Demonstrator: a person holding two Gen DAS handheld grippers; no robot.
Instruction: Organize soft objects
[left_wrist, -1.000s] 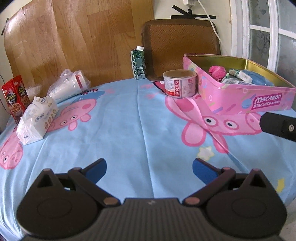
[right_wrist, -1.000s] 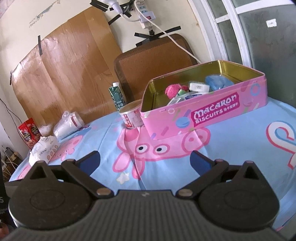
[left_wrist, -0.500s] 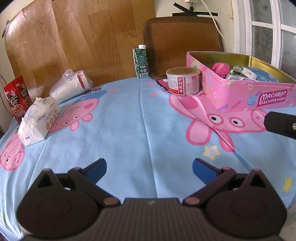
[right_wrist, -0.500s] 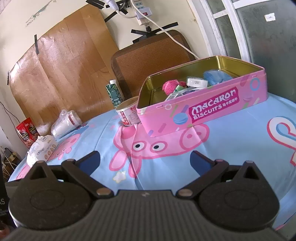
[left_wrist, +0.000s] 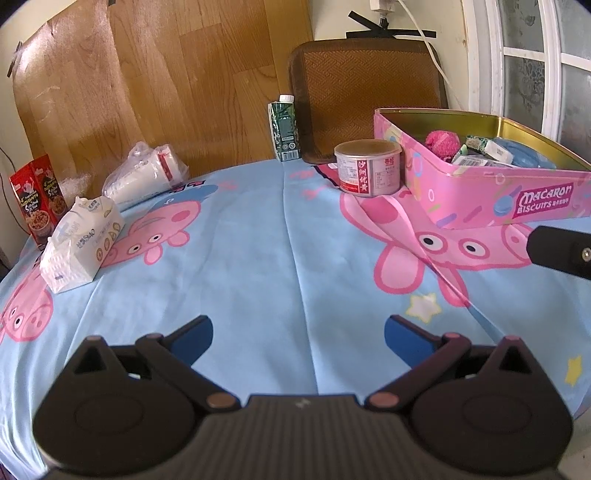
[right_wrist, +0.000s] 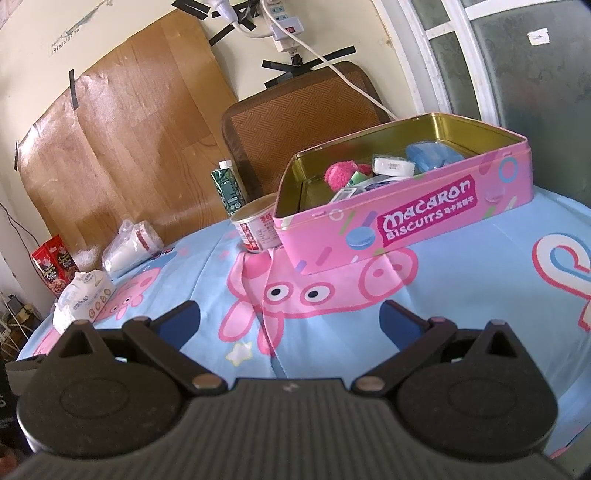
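Note:
A pink biscuit tin (left_wrist: 480, 195) (right_wrist: 406, 225) stands open at the right of the table. Inside it lie a pink fluffy ball (left_wrist: 441, 144) (right_wrist: 340, 173), small white packets (right_wrist: 391, 166) and a blue soft item (left_wrist: 524, 157) (right_wrist: 432, 155). A white tissue pack (left_wrist: 79, 243) (right_wrist: 83, 299) lies far left on the cloth. My left gripper (left_wrist: 297, 338) hangs open over the near middle of the table, holding nothing. My right gripper (right_wrist: 290, 317) is open too, a short way before the tin. Part of the right gripper shows as a black bar (left_wrist: 561, 254) in the left wrist view.
A round paper tub (left_wrist: 367, 166) (right_wrist: 258, 229) stands touching the tin's left corner, a green carton (left_wrist: 283, 129) (right_wrist: 229, 188) behind it. A bagged stack of cups (left_wrist: 144, 177) and red snack boxes (left_wrist: 37, 199) sit far left. A brown chair back (left_wrist: 365, 92) rises behind the table.
Both grippers have drawn back and down a little, so the tin and tub sit slightly farther off. Both stay open and nothing on the table has moved.

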